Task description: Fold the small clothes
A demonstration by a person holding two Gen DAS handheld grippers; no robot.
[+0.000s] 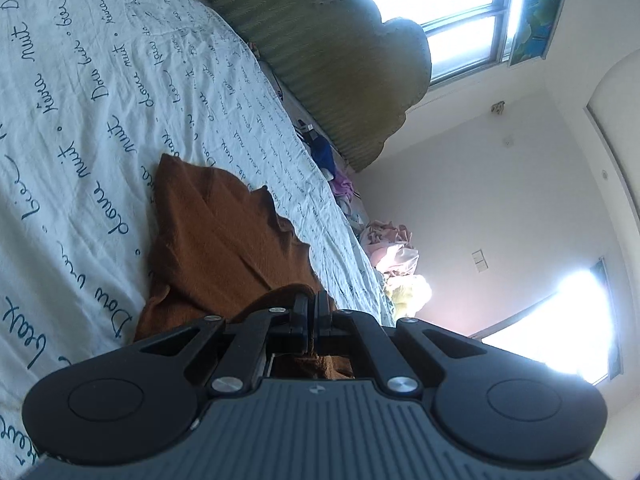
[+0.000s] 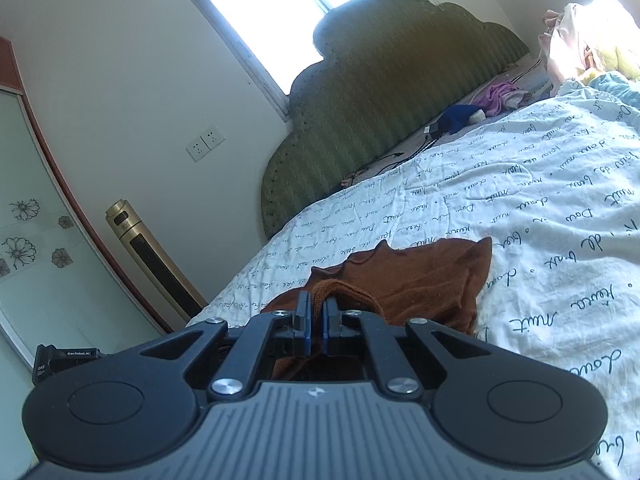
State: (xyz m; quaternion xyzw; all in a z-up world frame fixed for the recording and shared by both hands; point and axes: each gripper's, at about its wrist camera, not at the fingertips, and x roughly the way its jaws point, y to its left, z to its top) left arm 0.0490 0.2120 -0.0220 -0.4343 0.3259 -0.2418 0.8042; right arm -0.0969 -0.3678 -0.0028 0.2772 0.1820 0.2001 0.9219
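Both the left gripper [image 1: 312,312] and right gripper [image 2: 318,316] have their fingers clamped on an edge of the rust-brown knitted garment [image 1: 224,236], which lies on the script-printed white bedsheet [image 1: 80,120]. The thin pinch could slip, spoiling the fold. Beyond the garment, toward the green headboard [image 2: 380,100], lie loose clothes and cables, well apart.

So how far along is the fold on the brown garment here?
Mid-fold. Done: nothing neatly finished shows; the brown garment lies rumpled on the printed bedsheet. In hand: the left gripper and right gripper are each shut on an edge of it. Left: laying that edge over and flattening.
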